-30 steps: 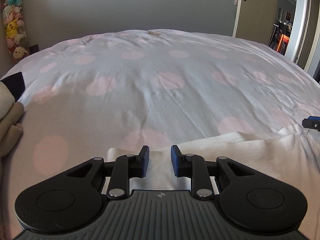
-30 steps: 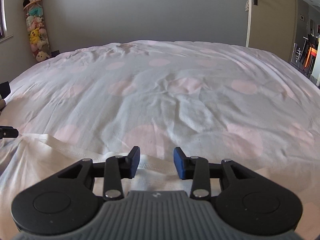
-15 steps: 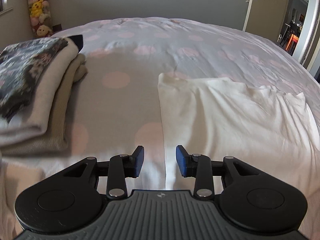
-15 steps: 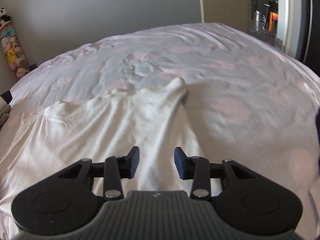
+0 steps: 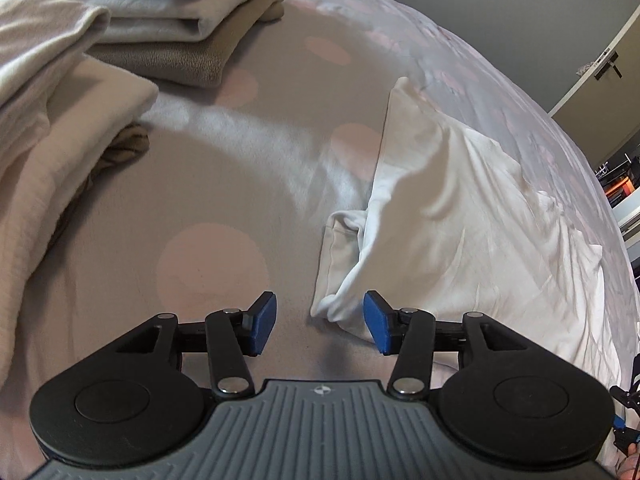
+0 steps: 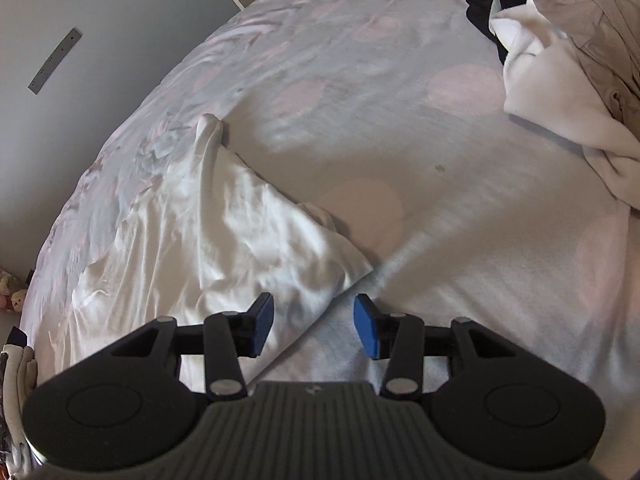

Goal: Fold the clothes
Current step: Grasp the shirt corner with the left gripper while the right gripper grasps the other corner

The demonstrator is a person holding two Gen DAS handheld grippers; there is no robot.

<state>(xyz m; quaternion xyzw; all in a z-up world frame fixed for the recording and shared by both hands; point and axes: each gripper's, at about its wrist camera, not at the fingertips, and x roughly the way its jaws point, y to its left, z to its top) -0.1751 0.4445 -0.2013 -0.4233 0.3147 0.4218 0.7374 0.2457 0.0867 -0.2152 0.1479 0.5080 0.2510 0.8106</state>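
Left wrist view swung toward folded stack, both grippers' fingers wider than before, empty, white garment now half-folded.

shirt mid bed, folded stack left

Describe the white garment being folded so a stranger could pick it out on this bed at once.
On the polka-dot bedspread, look right of the folded stack, just ahead of the open left tongs. The white garment lies alone there, spread thin and wrinkled. Unlike the stacked beige clothes and the unsorted heap on the other side, it is one single bright white layer.
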